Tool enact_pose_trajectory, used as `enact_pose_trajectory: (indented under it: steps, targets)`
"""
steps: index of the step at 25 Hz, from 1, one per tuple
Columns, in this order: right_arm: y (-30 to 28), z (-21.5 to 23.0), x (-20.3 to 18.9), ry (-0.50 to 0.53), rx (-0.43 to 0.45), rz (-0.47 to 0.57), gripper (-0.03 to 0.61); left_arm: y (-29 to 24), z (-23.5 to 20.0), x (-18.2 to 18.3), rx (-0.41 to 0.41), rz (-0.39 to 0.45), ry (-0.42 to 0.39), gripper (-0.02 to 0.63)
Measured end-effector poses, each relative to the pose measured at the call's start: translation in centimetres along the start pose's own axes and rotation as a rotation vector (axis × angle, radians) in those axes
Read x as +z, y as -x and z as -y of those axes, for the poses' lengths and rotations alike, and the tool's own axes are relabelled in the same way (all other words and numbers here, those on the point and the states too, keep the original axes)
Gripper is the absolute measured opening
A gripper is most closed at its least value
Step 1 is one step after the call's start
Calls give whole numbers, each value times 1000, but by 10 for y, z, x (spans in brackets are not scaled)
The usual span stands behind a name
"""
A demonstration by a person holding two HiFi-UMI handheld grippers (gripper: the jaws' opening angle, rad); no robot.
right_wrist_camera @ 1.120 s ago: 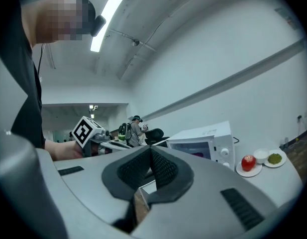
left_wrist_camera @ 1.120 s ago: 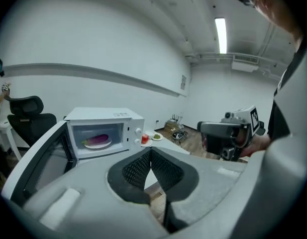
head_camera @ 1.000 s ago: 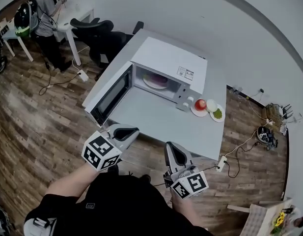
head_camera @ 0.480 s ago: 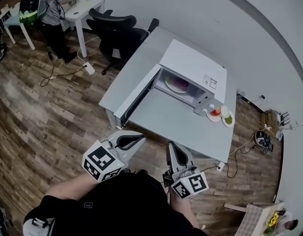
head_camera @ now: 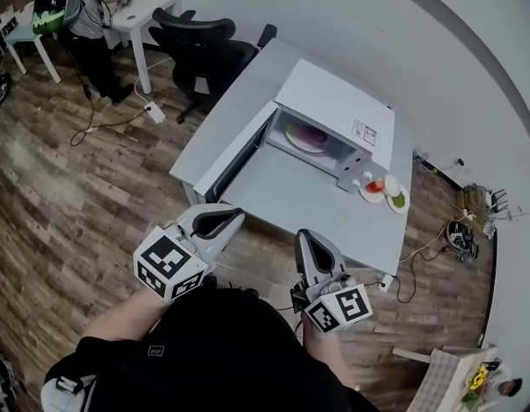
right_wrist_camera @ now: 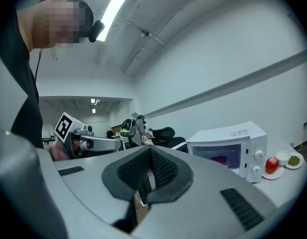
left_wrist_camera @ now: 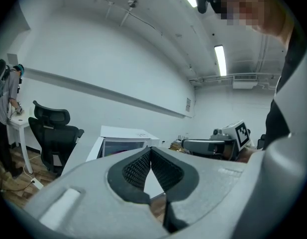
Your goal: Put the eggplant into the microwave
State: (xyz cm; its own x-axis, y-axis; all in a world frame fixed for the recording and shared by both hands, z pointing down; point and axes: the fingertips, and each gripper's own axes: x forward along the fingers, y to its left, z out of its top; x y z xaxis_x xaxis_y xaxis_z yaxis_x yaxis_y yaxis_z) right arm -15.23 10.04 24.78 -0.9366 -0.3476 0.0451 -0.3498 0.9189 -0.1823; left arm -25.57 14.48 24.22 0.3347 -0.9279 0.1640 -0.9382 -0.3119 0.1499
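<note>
The white microwave (head_camera: pixel 338 110) stands on the grey table (head_camera: pixel 307 209) with its door (head_camera: pixel 234 161) swung wide open to the left. Inside it lies a plate (head_camera: pixel 306 136) carrying a purple thing that may be the eggplant; the right gripper view shows this purple thing (right_wrist_camera: pixel 219 159) through the opening. My left gripper (head_camera: pixel 237 215) and right gripper (head_camera: pixel 306 235) are both held close to my body, short of the table's near edge. Each is shut with nothing in it: the left gripper's (left_wrist_camera: pixel 150 150) and right gripper's (right_wrist_camera: pixel 150 152) pads meet.
Small plates to the right of the microwave hold a red thing (head_camera: pixel 374 184), a white thing (head_camera: pixel 392 190) and a green thing (head_camera: pixel 400 200). A black office chair (head_camera: pixel 200 45) stands behind the table. A person (head_camera: pixel 84 11) stands at a white desk (head_camera: pixel 149 3), far left. Cables (head_camera: pixel 423 260) lie on the wooden floor.
The head view has swung, so the table and microwave now sit farther up and right. Both grippers have shifted only a little and stay shut and empty.
</note>
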Motion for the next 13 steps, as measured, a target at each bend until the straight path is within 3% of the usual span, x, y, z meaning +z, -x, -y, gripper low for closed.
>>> enact_pose_trajectory:
  steps: [13]
  targets:
    - [12,29,2,6,4,-9,14,-29,11,5,23,11,2,9]
